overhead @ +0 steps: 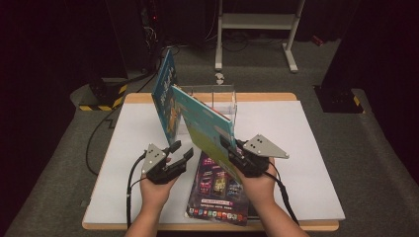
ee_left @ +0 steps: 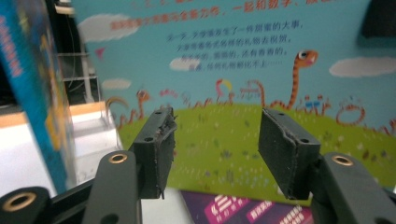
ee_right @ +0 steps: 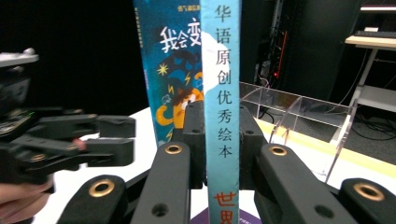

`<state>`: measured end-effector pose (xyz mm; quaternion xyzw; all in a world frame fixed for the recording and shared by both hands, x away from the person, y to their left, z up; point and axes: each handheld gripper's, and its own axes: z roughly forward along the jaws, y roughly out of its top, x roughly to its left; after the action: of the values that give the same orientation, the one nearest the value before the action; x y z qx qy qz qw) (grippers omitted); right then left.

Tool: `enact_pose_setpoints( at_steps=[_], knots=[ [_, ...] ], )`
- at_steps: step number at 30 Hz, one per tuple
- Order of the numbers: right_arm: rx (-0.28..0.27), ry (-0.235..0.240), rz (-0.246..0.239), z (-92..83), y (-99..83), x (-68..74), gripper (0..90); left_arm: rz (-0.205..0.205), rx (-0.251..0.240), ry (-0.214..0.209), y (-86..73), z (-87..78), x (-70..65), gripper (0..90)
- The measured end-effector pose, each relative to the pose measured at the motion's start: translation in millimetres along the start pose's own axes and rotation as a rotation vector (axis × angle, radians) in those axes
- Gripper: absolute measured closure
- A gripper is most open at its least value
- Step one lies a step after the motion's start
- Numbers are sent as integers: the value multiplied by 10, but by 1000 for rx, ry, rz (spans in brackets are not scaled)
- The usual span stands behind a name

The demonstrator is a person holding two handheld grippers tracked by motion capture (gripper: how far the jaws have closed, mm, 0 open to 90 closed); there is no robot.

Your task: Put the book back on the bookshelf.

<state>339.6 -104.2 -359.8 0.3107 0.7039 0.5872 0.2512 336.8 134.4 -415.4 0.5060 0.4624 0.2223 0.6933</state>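
My right gripper point(overhead: 228, 145) point(ee_right: 220, 135) is shut on the spine of a thin picture book point(overhead: 205, 126) point(ee_right: 220, 93), which it holds tilted above the table. Its cover point(ee_left: 224, 70) has blue sky over green grass. To the left of that book my left gripper point(overhead: 180, 150) point(ee_left: 215, 144) is open, its jaws facing the cover with nothing between them. A dark blue book point(overhead: 165, 91) point(ee_right: 170, 60) stands on edge behind, by the left end of a clear acrylic rack point(overhead: 222, 96) point(ee_right: 299, 107). Under the held book a purple book point(overhead: 217, 195) point(ee_left: 243, 210) lies flat.
The white table top point(overhead: 306, 148) has a wooden rim. Beyond the table, a white metal stand point(overhead: 257, 22) and cables are on the grey floor. The left gripper point(ee_right: 107, 140) appears at the left of the right gripper view.
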Motion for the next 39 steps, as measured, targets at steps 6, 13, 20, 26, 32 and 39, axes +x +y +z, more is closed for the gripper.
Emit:
enact_pose_setpoints(
  at_steps=[6, 13, 20, 26, 32, 39],
  knots=[
    [-5, 4, -26, -3, -22, 98, 778, -4, 3, -15, 39, 191, -115, 465],
    [-4, 20, -25, -8, -35, 144, 766, -18, -1, -10, 36, 250, -155, 465],
    [-10, 35, -8, -17, -60, 160, 750, -25, -3, -6, 26, 275, -156, 465],
    [-10, 40, -4, -21, -72, 169, 744, -31, 0, -7, 22, 308, -169, 466],
    [-6, 74, 32, -33, -96, 94, 699, -38, -1, -4, 26, 337, -176, 467],
    [4, 143, 75, -174, -243, -45, 667, -41, -2, 0, 26, 372, -189, 471]
  ],
)
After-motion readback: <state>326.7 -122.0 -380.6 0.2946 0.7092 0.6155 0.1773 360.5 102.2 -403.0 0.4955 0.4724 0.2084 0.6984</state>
